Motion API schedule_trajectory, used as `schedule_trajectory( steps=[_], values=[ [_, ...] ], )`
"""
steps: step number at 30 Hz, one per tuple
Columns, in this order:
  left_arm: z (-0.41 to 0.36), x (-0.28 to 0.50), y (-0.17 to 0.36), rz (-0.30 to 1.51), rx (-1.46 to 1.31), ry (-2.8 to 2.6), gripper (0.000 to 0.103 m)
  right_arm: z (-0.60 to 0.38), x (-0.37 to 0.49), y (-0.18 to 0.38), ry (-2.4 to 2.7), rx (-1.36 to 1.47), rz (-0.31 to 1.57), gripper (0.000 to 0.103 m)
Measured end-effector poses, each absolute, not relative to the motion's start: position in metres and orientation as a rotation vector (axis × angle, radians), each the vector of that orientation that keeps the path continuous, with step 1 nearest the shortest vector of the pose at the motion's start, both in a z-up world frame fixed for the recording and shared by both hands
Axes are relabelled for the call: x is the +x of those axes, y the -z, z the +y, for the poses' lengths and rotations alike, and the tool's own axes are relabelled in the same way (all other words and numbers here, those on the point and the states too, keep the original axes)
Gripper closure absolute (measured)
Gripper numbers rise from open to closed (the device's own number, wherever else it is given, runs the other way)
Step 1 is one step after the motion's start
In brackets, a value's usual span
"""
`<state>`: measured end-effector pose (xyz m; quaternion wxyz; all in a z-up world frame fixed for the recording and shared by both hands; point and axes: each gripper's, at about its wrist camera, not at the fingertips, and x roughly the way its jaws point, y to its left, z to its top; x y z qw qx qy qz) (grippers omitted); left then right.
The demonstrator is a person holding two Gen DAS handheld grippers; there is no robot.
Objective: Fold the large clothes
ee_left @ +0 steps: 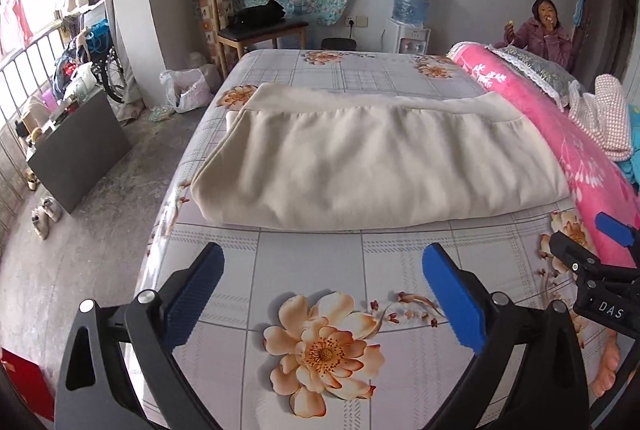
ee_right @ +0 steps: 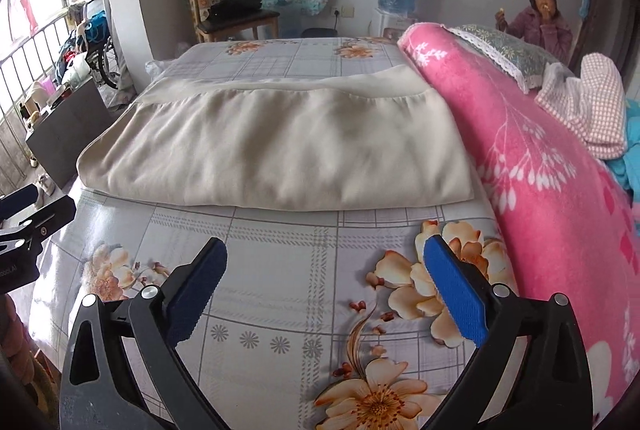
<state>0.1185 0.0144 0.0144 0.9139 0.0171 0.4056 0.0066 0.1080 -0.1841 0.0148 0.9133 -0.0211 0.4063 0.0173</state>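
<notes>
— Cream fleece, that garment, lies folded across the middle of the bed, its right end just beside the pink blanket.

— And the grippers?

— Left gripper and right gripper both gape wide, nothing between the pads, over bare sheet short of the near fold.

— Next fold, I'd judge: pinch both near corners together, lift evenly, keep edges aligned.

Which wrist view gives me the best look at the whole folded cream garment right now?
The left wrist view: the cream garment lies fully in frame on the bed sheet, both side edges visible. In the right wrist view the garment is nearer, but the pink blanket crowds its right edge.
</notes>
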Motion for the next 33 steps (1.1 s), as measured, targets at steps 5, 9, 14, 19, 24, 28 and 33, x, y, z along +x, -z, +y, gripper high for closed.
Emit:
schedule_trajectory(
  steps=[5,9,14,19,24,28,33],
  values=[
    [0.011,0.117,-0.013,0.851,0.046,-0.031,0.005,-0.180,0.105,-0.007,0.008,-0.079,0.870,0.008],
    [0.005,0.119,-0.012,0.866,0.062,-0.046,0.005,-0.179,0.106,-0.004,-0.007,-0.067,0.912,0.008],
    [0.001,0.121,-0.011,0.888,0.036,-0.030,0.005,-0.179,0.108,-0.003,-0.015,-0.052,0.933,0.008],
    [-0.001,0.122,-0.013,0.881,0.021,-0.035,0.005,-0.177,0.109,-0.004,-0.021,-0.044,0.950,0.008],
    [0.001,0.125,-0.012,0.903,-0.013,-0.029,0.005,-0.176,0.111,-0.004,-0.019,-0.035,0.967,0.008],
    [0.003,0.126,-0.011,0.913,-0.024,-0.024,0.005,-0.175,0.112,-0.004,-0.014,-0.039,0.971,0.008],
    [0.003,0.126,-0.009,0.920,-0.024,-0.021,0.005,-0.173,0.112,-0.004,-0.013,-0.049,0.970,0.008]
  ],
)
